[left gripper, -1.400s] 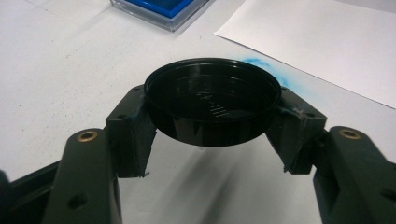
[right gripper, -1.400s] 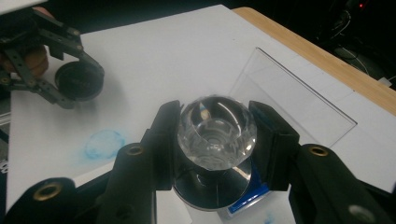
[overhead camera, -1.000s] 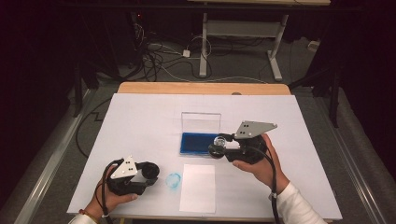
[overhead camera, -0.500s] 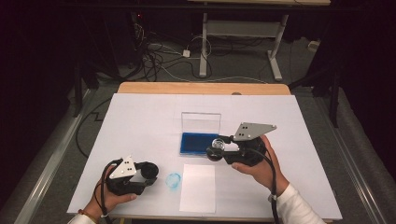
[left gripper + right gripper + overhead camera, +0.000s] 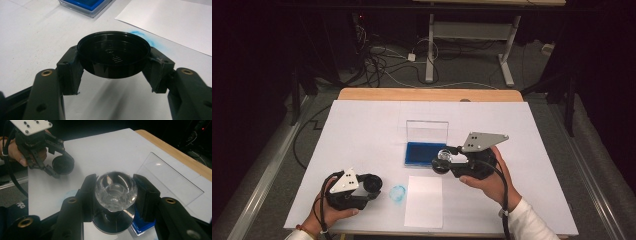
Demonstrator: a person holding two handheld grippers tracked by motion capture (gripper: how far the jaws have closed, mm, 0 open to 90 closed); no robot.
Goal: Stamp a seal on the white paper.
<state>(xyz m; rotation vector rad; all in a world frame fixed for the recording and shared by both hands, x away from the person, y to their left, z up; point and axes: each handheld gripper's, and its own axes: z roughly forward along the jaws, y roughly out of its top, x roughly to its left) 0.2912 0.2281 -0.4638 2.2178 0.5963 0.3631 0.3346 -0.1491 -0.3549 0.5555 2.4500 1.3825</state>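
Clear faceted glass-knobbed stamp (image 5: 116,192) sits clamped in the right gripper (image 5: 443,161), just over the blue ink pad in its clear hinged case (image 5: 420,153). Left gripper (image 5: 113,61) grips a round black plastic lid (image 5: 113,51) above the white tabletop (image 5: 362,130). Slick glass could slip sideways, smearing ink onto the white paper sheet (image 5: 424,200).

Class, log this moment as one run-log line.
left gripper: shut on black lid | right gripper: shut on clear-knobbed stamp over blue ink pad
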